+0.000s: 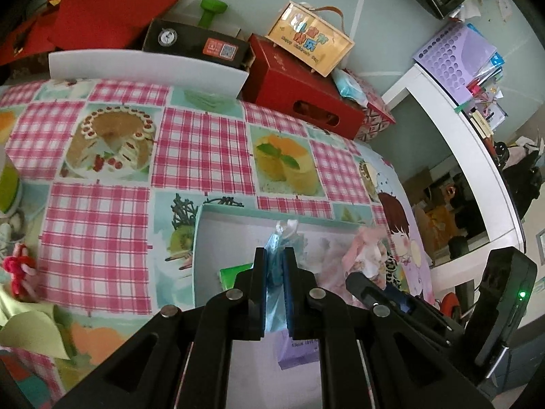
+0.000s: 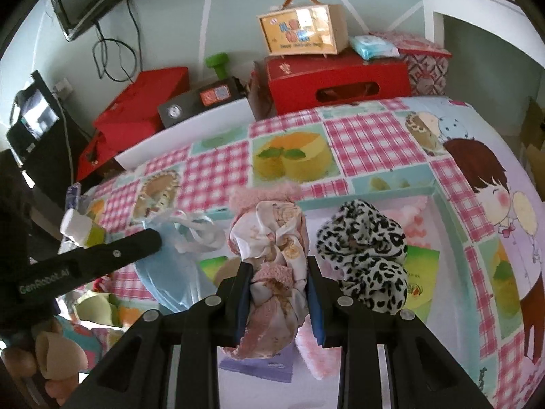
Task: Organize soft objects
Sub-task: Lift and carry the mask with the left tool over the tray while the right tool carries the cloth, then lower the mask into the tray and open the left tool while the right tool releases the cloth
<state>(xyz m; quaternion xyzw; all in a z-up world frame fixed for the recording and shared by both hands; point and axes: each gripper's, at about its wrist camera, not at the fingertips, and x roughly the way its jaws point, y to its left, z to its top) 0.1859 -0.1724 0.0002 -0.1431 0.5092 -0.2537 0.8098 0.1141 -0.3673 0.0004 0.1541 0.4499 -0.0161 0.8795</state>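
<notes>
My left gripper is shut on a light blue plastic bag and holds it over the shallow teal-rimmed box; the bag also shows in the right wrist view. My right gripper is shut on a pink and cream fabric scrunchie above the same box. A leopard-print scrunchie lies in the box to the right of it. A purple wipes pack lies under the scrunchie. The left gripper's body reaches in from the left.
A red yarn piece and green cloth lie at the table's left. Red boxes, a yellow carry case, a black box and a green dumbbell stand along the back edge. White shelving is at the right.
</notes>
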